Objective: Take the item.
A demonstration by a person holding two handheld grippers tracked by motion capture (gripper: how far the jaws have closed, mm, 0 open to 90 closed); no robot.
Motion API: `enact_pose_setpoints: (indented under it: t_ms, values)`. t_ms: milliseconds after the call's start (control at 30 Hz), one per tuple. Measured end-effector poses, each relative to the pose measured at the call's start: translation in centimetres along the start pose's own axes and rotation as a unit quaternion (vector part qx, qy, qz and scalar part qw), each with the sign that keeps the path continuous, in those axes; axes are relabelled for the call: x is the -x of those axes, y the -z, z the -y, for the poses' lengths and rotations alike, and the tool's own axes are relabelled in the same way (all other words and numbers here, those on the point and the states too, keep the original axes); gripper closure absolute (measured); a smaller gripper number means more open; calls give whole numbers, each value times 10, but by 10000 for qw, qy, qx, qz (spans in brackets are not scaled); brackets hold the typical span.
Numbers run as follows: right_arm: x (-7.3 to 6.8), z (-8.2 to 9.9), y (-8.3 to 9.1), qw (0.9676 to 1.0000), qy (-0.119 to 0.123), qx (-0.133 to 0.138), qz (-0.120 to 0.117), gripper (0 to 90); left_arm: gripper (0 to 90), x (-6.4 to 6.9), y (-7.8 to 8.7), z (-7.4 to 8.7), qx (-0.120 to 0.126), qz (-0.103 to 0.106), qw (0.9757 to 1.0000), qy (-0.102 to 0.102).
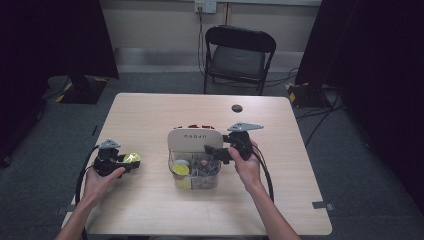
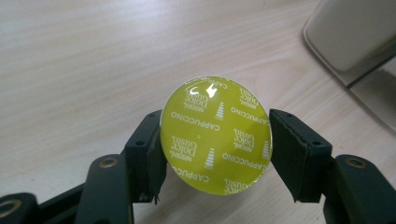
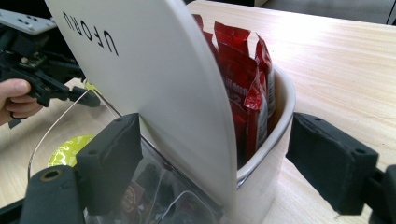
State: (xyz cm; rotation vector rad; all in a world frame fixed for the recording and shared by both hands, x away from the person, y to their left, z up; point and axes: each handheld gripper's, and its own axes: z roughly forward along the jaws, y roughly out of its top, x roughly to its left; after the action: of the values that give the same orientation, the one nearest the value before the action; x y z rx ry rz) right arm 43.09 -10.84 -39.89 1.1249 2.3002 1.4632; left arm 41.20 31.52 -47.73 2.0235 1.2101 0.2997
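Observation:
My left gripper is shut on a coffee capsule with a yellow-green foil lid printed "Cappuccino", held just above the wooden table. In the high view that capsule and the left gripper are left of an organiser box. The box has a cream upright panel, red sachets behind it and a clear front compartment. My right gripper stands open, its jaws straddling the box's right end without gripping it. In the high view the right gripper sits at the box's right side.
Another yellow-green capsule and several small items lie in the clear compartment. The other hand and its gripper appear beyond the box in the right gripper view. A folding chair stands behind the table. A dark round cap marks the far tabletop.

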Motion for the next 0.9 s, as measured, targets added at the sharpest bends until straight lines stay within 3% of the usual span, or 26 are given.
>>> enact_pose_setpoints:
  t_ms: [267, 433, 600, 800, 900]
  values:
    - [0, 0, 0, 10000, -6, 0, 4, 172, 391, 3, -6, 0, -42, 98, 9999, 54]
    - [0, -1, 1, 10000, -11, 12, 8, 176, 270, 2, -6, 0, -53, 76, 9999, 138]
    - [0, -1, 1, 10000, -10, 15, 8, 176, 225, 0, 0, 1, 74, 12, 9997, 222]
    - [0, -1, 1, 10000, -10, 14, 7, 176, 179, 0, 12, 2, 254, -51, 9995, 187]
    - [0, 0, 0, 10000, -11, 10, 7, 175, 168, -2, 18, 4, 186, -129, 9997, 80]
